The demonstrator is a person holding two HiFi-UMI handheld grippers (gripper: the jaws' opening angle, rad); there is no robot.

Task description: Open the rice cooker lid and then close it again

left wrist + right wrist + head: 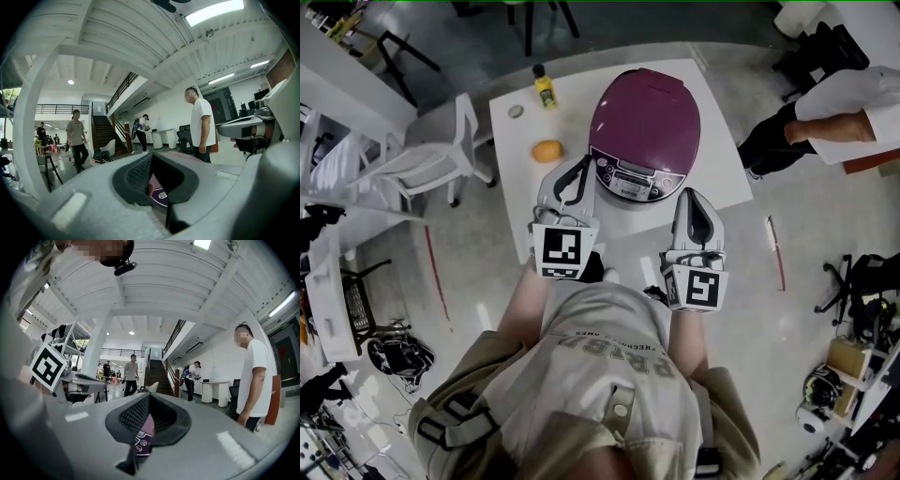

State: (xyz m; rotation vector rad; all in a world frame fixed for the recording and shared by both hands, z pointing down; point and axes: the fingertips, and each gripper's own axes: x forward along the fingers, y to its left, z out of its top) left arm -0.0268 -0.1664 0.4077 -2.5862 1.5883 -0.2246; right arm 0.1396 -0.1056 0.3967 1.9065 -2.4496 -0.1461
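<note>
Ahead, rice cooker lid (644, 108) down.

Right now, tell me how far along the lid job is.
Done: nothing that shows; the lid of the rice cooker on the table is closed. In hand: the left gripper and right gripper, both shut and empty, are level near the cooker's front, neither on the lid. Left: open the lid, then close it, unless that already happened, which the pictures cannot tell.
</note>
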